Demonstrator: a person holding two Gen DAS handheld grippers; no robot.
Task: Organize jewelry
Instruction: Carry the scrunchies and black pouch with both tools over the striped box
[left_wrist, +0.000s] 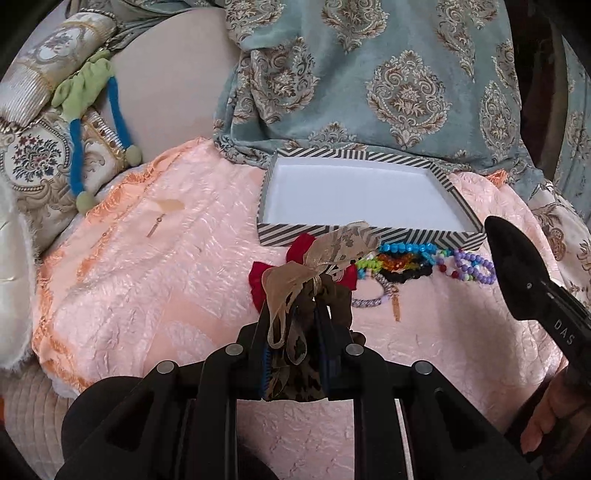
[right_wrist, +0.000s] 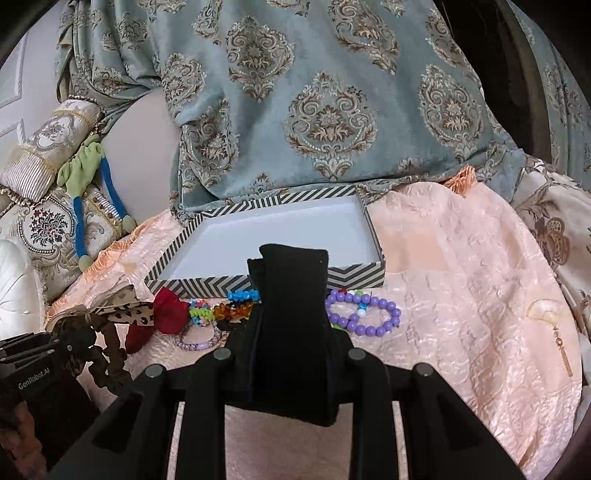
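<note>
Clamped in my left claw (left_wrist: 295, 325), a soft, light leopard-print bow scrunchie (left_wrist: 295, 295) dangles just before the striped box (left_wrist: 369, 236); my right claw (right_wrist: 291, 295) pinches a black cushion (right_wrist: 291, 332).

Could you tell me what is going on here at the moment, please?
A person is sorting jewelry and hair accessories on a pink cloth. The left gripper is shut on a brown scrunchie with a ribbon bow, lifted off the cloth. The right gripper holds a black pouch. The striped box behind is still empty, and the beaded bracelets and a red scrunchie lie in a row in front of it.
</note>
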